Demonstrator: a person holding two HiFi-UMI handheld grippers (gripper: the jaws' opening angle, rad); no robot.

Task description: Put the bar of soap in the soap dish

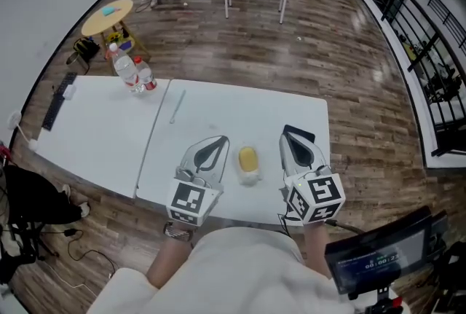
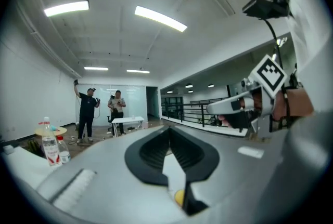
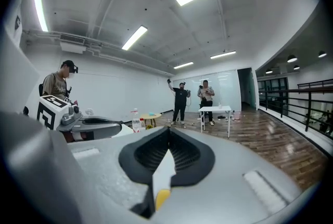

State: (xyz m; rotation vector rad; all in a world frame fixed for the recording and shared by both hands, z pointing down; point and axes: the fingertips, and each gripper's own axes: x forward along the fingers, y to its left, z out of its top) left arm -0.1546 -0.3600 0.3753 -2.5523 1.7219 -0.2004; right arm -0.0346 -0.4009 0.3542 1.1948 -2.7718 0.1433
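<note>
Closest in, pale fabric of the person's top (image 1: 240,261), and just beyond it the left gripper (image 1: 218,140) and right gripper (image 1: 287,132), both closed tight on nothing and hovering either side of the oval yellow bar of soap (image 1: 248,157). Sitting smooth and glossy near the front edge of the white rectangular table (image 1: 95,138), apparently in a clear shallow soap dish (image 1: 249,177), though hard to confirm at this size. Looks like job done, so best to draw both tools straight up and away, without brushing bar or dish sideways.
</note>
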